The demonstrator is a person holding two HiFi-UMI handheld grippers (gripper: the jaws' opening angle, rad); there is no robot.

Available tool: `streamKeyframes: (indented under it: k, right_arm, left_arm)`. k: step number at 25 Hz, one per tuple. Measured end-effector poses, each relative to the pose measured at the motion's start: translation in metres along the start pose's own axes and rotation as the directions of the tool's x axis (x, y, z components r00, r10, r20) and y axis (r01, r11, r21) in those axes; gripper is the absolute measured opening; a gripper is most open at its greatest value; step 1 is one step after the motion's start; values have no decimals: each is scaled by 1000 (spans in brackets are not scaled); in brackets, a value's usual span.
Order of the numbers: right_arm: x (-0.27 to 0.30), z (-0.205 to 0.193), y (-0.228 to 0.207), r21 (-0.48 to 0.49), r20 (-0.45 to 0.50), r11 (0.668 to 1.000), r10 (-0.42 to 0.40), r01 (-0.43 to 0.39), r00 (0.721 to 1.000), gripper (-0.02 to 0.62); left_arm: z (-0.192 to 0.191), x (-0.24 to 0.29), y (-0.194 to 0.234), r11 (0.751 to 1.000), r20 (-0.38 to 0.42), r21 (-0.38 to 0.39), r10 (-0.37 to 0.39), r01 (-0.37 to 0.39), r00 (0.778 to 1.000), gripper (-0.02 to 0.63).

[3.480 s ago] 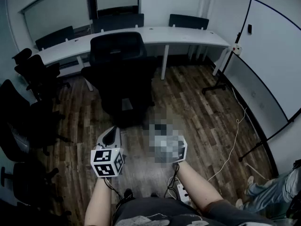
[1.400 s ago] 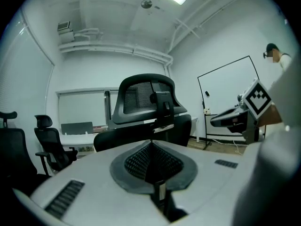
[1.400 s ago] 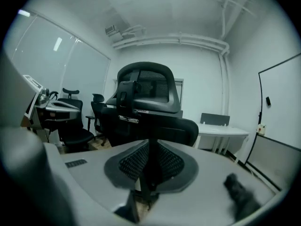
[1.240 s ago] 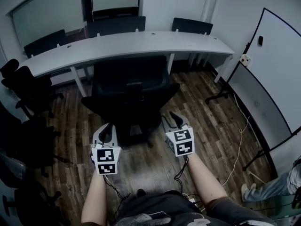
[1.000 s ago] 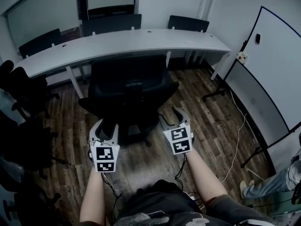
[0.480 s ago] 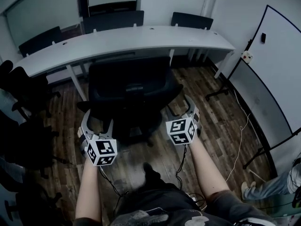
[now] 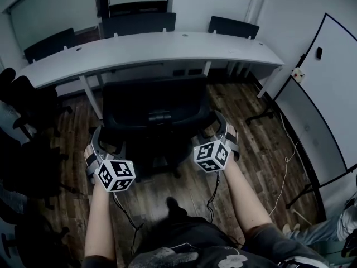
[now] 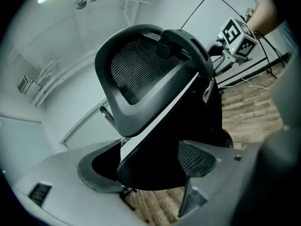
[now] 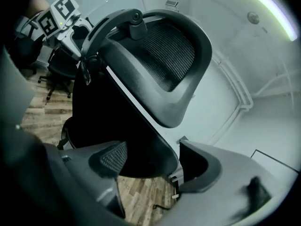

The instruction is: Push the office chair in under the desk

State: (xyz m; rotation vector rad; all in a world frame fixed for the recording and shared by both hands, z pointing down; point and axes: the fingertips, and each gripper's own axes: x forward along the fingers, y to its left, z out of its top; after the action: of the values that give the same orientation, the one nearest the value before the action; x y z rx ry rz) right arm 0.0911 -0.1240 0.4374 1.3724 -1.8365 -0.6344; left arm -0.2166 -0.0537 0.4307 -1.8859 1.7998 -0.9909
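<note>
The black office chair [image 7: 152, 111] stands with its back toward me, in front of the long white desk [image 7: 167, 44]. My left gripper [image 7: 106, 141] is at the left edge of the backrest and my right gripper [image 7: 223, 128] at the right edge. Both have just been opening and are now spread wide. In the left gripper view the mesh backrest [image 8: 146, 74] fills the frame, its side edge between the left gripper's [image 8: 148, 168] jaws. In the right gripper view the backrest [image 9: 160, 65] likewise lies between the right gripper's [image 9: 157, 164] jaws. I cannot tell whether the pads touch it.
Several black chairs [image 7: 30, 102] crowd the left side, and more chairs [image 7: 136, 22] stand behind the desk. A whiteboard on a stand [image 7: 329, 88] is at the right, with a cable [image 7: 281, 169] across the wooden floor. A person's legs [image 7: 340, 230] show at the bottom right.
Both grippers moved forward to the sides of the chair back and rolled over. Their jaws went from narrow to wide apart. The chair now sits squarely before the desk.
</note>
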Motion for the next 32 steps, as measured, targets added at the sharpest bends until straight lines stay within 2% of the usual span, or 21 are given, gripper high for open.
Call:
streamKeyframes:
  k: [4, 7, 12, 16, 21, 29, 32]
  right_arm:
    - [10, 3, 4, -54, -5, 998, 13, -14, 1000, 321]
    - [16, 8, 8, -60, -2, 998, 34, -34, 999, 319]
    - [23, 11, 10, -85, -13, 996, 23, -24, 1000, 319]
    - [23, 12, 10, -113, -6, 994, 8, -9, 1000, 318]
    - [26, 10, 11, -128, 5, 992, 0, 1, 1000, 313]
    - [44, 1, 22, -131, 9, 991, 0, 1, 1000, 308]
    - [78, 10, 3, -133, 5, 991, 16, -15, 1000, 308]
  left_arm:
    - [-4, 8, 3, 998, -38, 56, -8, 11, 999, 362]
    - [-6, 16, 3, 996, -70, 85, -26, 32, 997, 362]
    - [-11, 28, 0, 994, -120, 93, -38, 49, 992, 359]
    - [-11, 30, 1, 988, -117, 149, -11, 28, 993, 324]
    - [-12, 36, -3, 982, -109, 184, -22, 42, 994, 307]
    - [-22, 49, -12, 983, -80, 184, -6, 21, 997, 304]
    - [-7, 81, 0, 984, -92, 178, -5, 21, 996, 304]
